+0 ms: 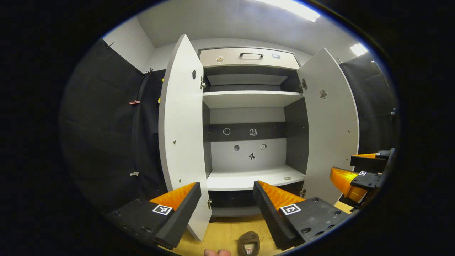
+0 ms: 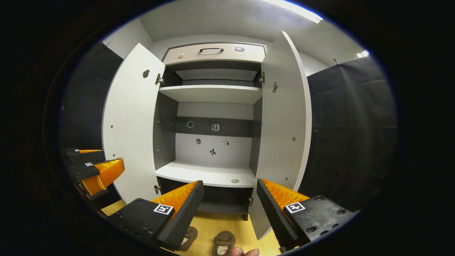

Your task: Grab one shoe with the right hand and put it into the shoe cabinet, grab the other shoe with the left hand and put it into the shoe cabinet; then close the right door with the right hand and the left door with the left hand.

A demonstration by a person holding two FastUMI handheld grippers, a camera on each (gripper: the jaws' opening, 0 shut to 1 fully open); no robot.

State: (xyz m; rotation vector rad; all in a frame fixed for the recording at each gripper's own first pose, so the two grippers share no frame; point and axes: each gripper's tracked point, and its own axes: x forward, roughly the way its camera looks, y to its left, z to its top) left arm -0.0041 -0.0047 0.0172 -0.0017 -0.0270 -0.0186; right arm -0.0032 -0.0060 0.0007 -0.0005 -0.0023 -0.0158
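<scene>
the tall white shoe cabinet (image 2: 213,117) stands with both doors swung wide, the left door (image 1: 181,124) and the right door (image 2: 282,117) each showing its inner face. the pale lower shelf (image 2: 206,174) carries no shoe, only a small round object too small to identify. two brown slip-on shoes lie on the yellow wooden floor (image 2: 231,224) in front of the cabinet base: the nearer brown shoe (image 2: 223,243) sits between the fingers of the right tool (image 2: 229,206) at the bottom of the right gripper view, and the second brown shoe (image 2: 188,237) lies just beside it, partly hidden behind that tool's finger. a fingertip shows at the lower edge next to the nearer shoe.

the right tool is released, jaws spread wide and grasping nothing, held above the shoes. the left tool (image 1: 226,206) is likewise released and empty, aimed at the cabinet opening, with one brown shoe visible below it.

judgement: no step is complete; the first grasp with the right tool is in hand. to do it well, lower the right tool over the nearer shoe, keep the jaws spread until they straddle its sides, avoid catching the neighbouring shoe, clamp on the firm part of the upper or sole, then lift clear of the door edge before reaching toward the lower shelf
</scene>
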